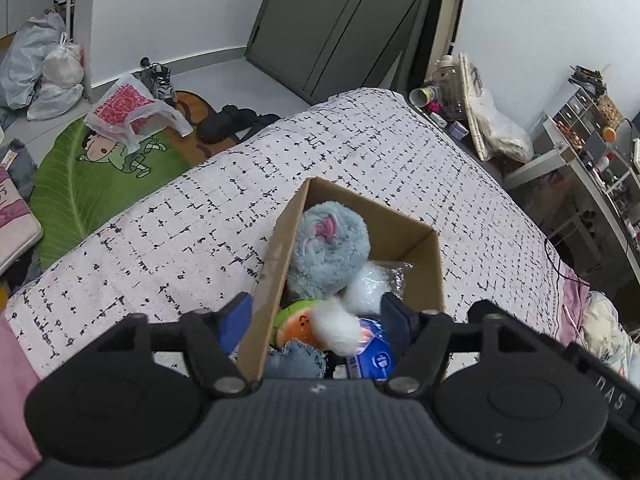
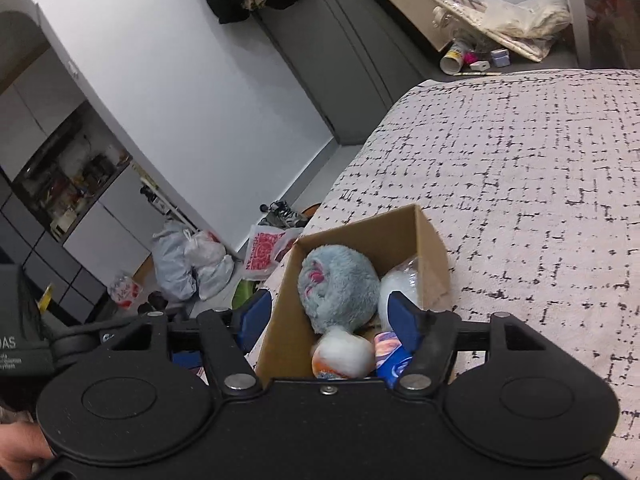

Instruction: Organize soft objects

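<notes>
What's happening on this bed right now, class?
A person holds two grippers over a cardboard box on the patterned bed cover. The box already holds a grey-blue plush toy, a clear bag of white stuffing, a white fluffy ball and a watermelon plush. The left gripper and right gripper both stand open, each straddling a box wall and gripping nothing.

Box: the cardboard box (image 1: 416, 252) sits on the bed (image 1: 200, 216).
In the box: the fluffy toy (image 1: 328, 248) is at the far end, and the clear bag (image 1: 370, 286) lies just right of it.
Near end: the round toy (image 1: 298, 322), the cotton ball (image 1: 336, 326) and the tissue pack (image 1: 374, 354) lie close together.
Floor: the leaf rug (image 1: 80, 184) lies left of the bed, with a plastic bag (image 1: 128, 112) on it.
</notes>
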